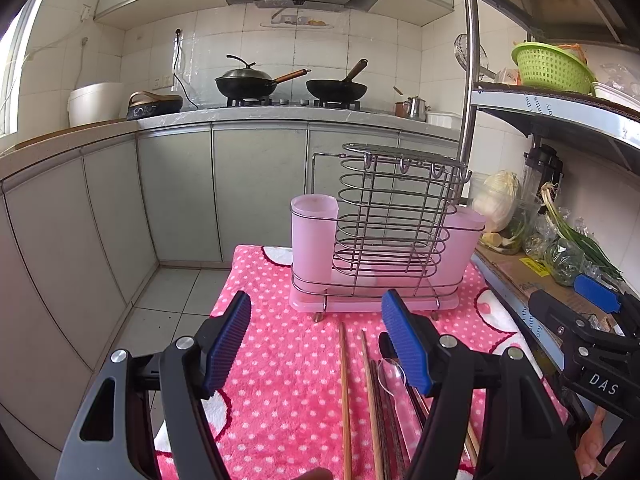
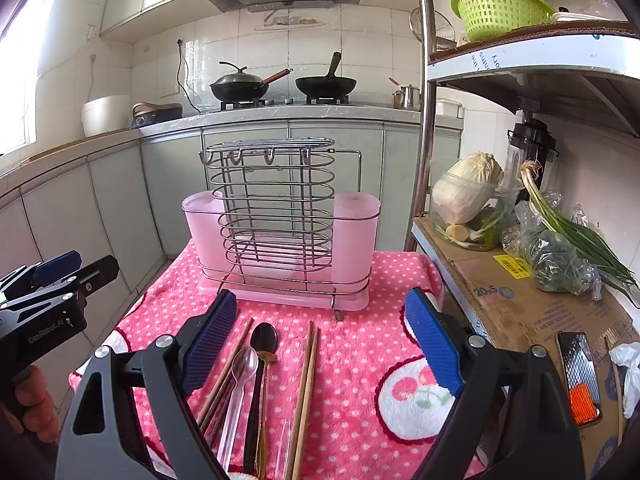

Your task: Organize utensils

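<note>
Kitchen cabinets, a tiled wall and a gas hob carrying two black woks (image 2: 240, 84) fill the background, and a metal shelf unit (image 2: 528, 60) stands at the right with a green basket (image 2: 496, 8) on its upper level and a cabbage (image 2: 466, 190) and spring onions (image 2: 576, 236) on its lower level. Nearer the cameras, a pink dotted towel (image 2: 360, 360) is spread over the work surface. A utensil rack (image 2: 276, 224) is set at the far edge of the towel: a wire cage flanked by two pink plastic cups (image 1: 314, 236), all on a pink drip tray.

The utensils are laid lengthwise on the near half of the towel, in front of the rack. In the right wrist view a pair of wooden chopsticks (image 2: 306, 392) lies in the middle, apart from a cluster to its left made up of a dark spoon (image 2: 262, 360), a clear plastic spoon (image 2: 242, 380) and further chopsticks (image 2: 224, 376), which touch or overlap one another.

The left gripper (image 1: 316, 344) is held above the near left part of the towel, its blue-padded jaws spread wide with nothing between them. The right gripper (image 2: 316, 344) is held above the utensils, its jaws likewise spread wide and gripping nothing. Each gripper is seen at the edge of the other's view, and fingers of the holding hands are partly visible there.
</note>
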A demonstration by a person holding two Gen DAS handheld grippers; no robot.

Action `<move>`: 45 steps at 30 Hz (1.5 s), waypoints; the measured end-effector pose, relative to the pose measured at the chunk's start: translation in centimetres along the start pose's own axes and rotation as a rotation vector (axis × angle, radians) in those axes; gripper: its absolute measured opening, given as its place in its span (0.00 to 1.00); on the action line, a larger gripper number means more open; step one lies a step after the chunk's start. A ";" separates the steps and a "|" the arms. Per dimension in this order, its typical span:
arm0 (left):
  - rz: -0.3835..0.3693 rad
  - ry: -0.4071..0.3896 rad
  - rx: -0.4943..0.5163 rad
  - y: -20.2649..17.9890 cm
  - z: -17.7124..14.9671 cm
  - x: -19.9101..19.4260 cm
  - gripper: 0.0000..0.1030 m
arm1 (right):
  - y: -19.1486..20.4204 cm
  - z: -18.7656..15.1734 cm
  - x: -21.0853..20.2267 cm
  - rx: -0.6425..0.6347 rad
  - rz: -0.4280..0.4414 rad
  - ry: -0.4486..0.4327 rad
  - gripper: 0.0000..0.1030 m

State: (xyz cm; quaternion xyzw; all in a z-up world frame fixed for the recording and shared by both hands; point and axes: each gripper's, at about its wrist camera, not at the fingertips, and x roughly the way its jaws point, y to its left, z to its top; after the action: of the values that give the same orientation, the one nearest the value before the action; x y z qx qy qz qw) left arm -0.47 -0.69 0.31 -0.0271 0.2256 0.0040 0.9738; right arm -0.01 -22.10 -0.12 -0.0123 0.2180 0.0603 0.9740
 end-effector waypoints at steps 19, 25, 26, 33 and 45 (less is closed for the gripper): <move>-0.004 -0.004 0.002 -0.2 0.0 -0.3 0.65 | 0.1 0.1 0.1 -0.002 -0.001 0.003 0.84; -0.006 -0.005 0.004 -0.2 0.0 -0.3 0.65 | 0.1 0.1 0.1 -0.002 -0.001 0.004 0.84; -0.006 -0.005 0.005 -0.2 0.0 -0.3 0.65 | 0.1 0.0 0.1 -0.002 -0.001 0.003 0.84; -0.007 -0.005 0.008 -0.2 0.0 -0.4 0.65 | 0.1 0.1 0.1 -0.003 -0.001 0.003 0.84; -0.007 -0.006 0.011 -0.2 0.1 -0.4 0.65 | 0.1 0.1 0.1 -0.004 -0.002 0.002 0.84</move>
State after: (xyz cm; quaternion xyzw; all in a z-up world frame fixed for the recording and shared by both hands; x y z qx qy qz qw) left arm -0.76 -0.88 0.55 -0.0226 0.2226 -0.0006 0.9746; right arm 0.09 -21.96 -0.11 -0.0145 0.2191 0.0598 0.9738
